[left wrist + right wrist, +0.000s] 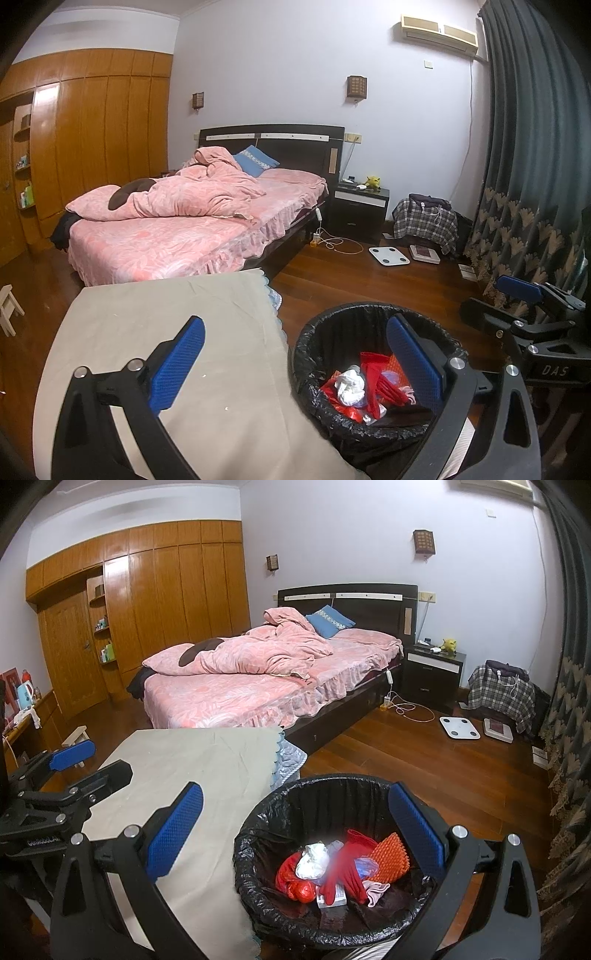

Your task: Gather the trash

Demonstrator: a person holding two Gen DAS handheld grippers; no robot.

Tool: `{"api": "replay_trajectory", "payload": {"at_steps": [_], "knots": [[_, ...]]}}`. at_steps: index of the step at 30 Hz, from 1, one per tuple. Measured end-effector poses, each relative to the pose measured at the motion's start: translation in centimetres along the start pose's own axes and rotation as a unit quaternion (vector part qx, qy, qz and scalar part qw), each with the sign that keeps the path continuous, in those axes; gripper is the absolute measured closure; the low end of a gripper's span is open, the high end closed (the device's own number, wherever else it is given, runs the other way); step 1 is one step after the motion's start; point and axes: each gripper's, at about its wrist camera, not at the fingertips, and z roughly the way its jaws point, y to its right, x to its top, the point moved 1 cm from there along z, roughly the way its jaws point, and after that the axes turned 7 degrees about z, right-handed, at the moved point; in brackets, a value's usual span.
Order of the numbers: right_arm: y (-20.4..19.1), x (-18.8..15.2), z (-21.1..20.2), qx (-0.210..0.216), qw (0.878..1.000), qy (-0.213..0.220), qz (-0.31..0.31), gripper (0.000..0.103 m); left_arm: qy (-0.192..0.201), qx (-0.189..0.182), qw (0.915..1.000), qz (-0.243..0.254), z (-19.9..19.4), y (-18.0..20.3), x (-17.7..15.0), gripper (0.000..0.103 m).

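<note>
My left gripper (295, 363): spread wide, empty, over bin's left rim.
My right gripper (295, 836): released, above bin.
Trash bin (258, 904): below me, holding red trash (351, 871).

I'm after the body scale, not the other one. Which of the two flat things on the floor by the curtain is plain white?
The left one, nearer the bed: its top is plain white, while its neighbour has a dark reddish panel.

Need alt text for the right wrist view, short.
An open two-finger tool with blue pads hangs over a round bin lined with a black plastic bag, which holds red items, crumpled white paper and an orange bumpy pad. Left is a beige cloth-covered table; behind, a pink-quilted bed.
</note>
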Motion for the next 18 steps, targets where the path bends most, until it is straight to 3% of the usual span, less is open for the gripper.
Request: {"api": "replay_trajectory", "payload": {"at_steps": [18], "knots": [[-0.19, 0.0, 0.23, 0.001, 1.0, -0.002, 0.001, 0.005, -0.001, 0.001, 1.0, -0.001, 0.04, -0.4, -0.37, 0.006]]}}
